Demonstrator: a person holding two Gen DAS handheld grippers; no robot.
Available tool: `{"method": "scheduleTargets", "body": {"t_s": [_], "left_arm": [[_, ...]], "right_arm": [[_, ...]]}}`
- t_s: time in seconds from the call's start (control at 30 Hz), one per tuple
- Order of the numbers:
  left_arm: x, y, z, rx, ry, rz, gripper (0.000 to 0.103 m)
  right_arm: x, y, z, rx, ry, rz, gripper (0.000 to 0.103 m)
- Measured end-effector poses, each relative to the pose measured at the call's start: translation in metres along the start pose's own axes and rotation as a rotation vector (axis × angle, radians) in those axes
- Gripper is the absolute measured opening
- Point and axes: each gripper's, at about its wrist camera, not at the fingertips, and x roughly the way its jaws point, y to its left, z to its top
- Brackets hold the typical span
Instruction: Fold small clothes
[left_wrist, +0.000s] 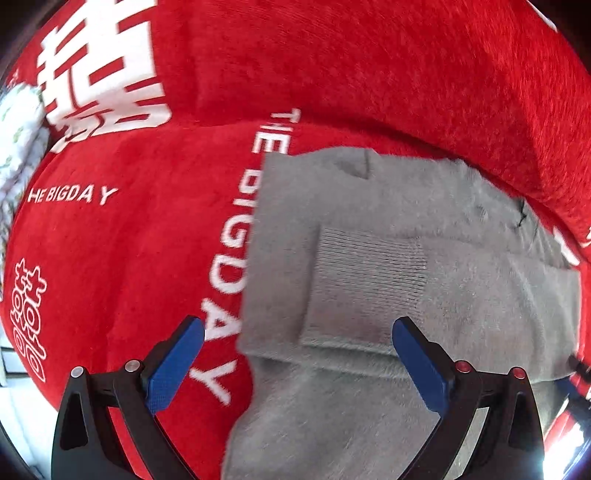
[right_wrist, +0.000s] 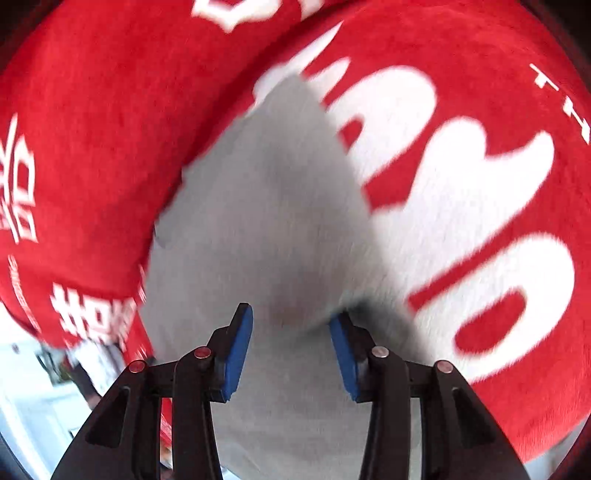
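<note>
Two tongs: left tongs (left_wrist: 297, 363) open over soft, limp grey garment (left_wrist: 388, 266); right tongs (right_wrist: 291, 354) narrowed, grip unclear. Grasp the six-o'clock hem.

A red plush cloth (left_wrist: 369, 74) fills both views, printed in white with large block characters (left_wrist: 99, 70) and the words "THE BIGDAY" (left_wrist: 72, 194). At the left edge of the left wrist view, a pale patterned fabric (left_wrist: 18, 140) lies against it.
</note>
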Motion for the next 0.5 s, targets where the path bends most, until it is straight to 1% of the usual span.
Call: {"method": "scheduleTargets", "body": {"t_s": [0.03,0.1,0.13,0.2,0.23,0.27,0.3,0.33,0.37,0.4,0.47,0.5], "left_arm": [[0.002,-0.003,0.0,0.006,0.006,0.005,0.102],[0.005,-0.009,-0.002,0.013,0.016,0.007,0.102],[0.007,-0.013,-0.004,0.021,0.022,0.009,0.102],[0.012,-0.02,-0.009,0.044,0.035,0.022,0.102],[0.013,-0.023,-0.011,0.05,0.035,0.028,0.102],[0.013,-0.024,-0.012,0.052,0.029,0.035,0.102],[0.012,-0.025,-0.012,0.052,0.027,0.039,0.102],[0.012,-0.024,-0.01,0.051,0.032,0.037,0.102],[0.011,-0.023,-0.01,0.048,0.035,0.036,0.102],[0.01,-0.022,-0.008,0.048,0.035,0.038,0.102],[0.009,-0.02,-0.007,0.055,0.032,0.048,0.102],[0.008,-0.02,-0.006,0.06,0.03,0.053,0.102]], "right_arm": [[-0.002,0.001,0.004,-0.004,-0.018,-0.001,0.006],[-0.015,-0.003,0.014,-0.015,-0.065,0.005,0.007],[-0.013,0.002,0.012,-0.021,-0.072,-0.006,0.007],[-0.014,-0.011,0.016,-0.013,-0.077,-0.041,0.007],[-0.018,-0.024,0.019,-0.008,-0.076,-0.061,0.007],[-0.014,-0.03,0.02,0.0,-0.057,-0.046,0.005],[-0.013,-0.036,0.021,0.005,-0.029,-0.012,0.005],[-0.013,-0.036,0.021,0.001,-0.01,-0.002,0.01],[-0.014,-0.034,0.021,-0.017,0.026,-0.005,0.016],[-0.018,-0.026,0.02,-0.064,0.069,-0.025,0.024],[-0.027,-0.007,0.015,-0.15,0.066,0.0,0.027],[-0.037,0.003,0.019,-0.195,0.037,0.023,0.037]]}}
